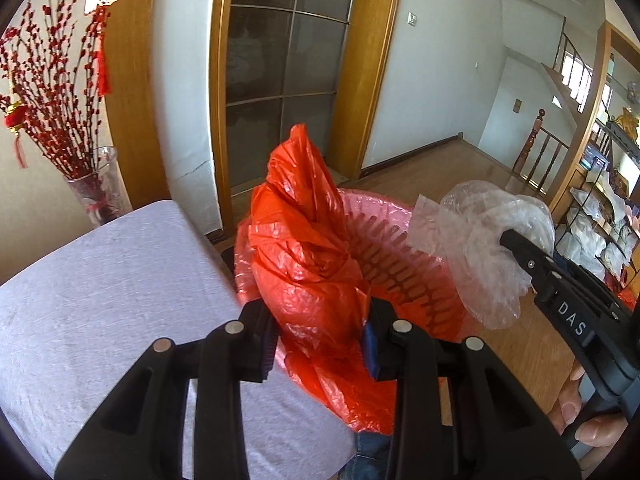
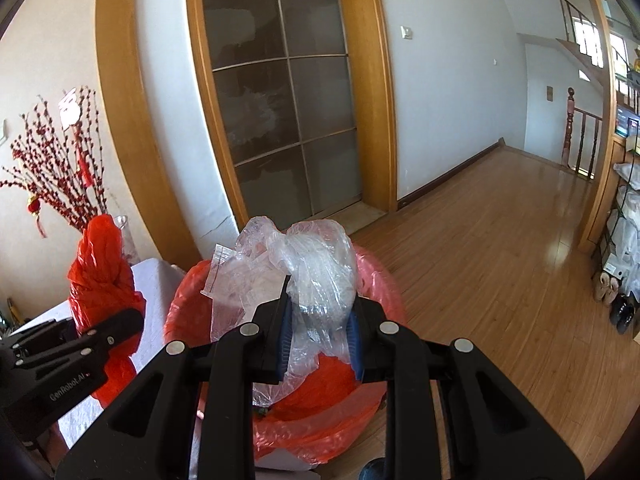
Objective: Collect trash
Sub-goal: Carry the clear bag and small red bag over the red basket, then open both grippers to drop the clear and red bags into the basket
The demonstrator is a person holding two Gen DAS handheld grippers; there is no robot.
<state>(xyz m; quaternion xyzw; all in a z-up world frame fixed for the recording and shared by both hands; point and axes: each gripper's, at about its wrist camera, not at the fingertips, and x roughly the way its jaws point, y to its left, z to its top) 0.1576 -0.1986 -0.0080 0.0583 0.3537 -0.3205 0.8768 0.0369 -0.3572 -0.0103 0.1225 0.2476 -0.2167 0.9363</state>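
A pink slatted waste basket (image 1: 396,248) lined with a red plastic bag stands on the wooden floor. My left gripper (image 1: 320,344) is shut on a bunched fold of the red bag (image 1: 308,240), which rises in a peak above the basket's near left rim. In the right wrist view that fold (image 2: 100,276) stands at the left with the left gripper (image 2: 120,328) clamped on it. My right gripper (image 2: 318,340) is shut on a crumpled clear plastic wrap (image 2: 316,268), held above the basket (image 2: 376,276). The left wrist view shows the wrap (image 1: 480,240) over the basket's right rim.
A stool or seat with a pale grey cover (image 1: 100,300) sits just left of the basket. Behind it is a glass vase (image 1: 100,188) of red branches. A wood-framed glass door (image 1: 288,72) is ahead, wooden floor (image 2: 500,260) stretches right toward a cluttered shelf (image 1: 600,220).
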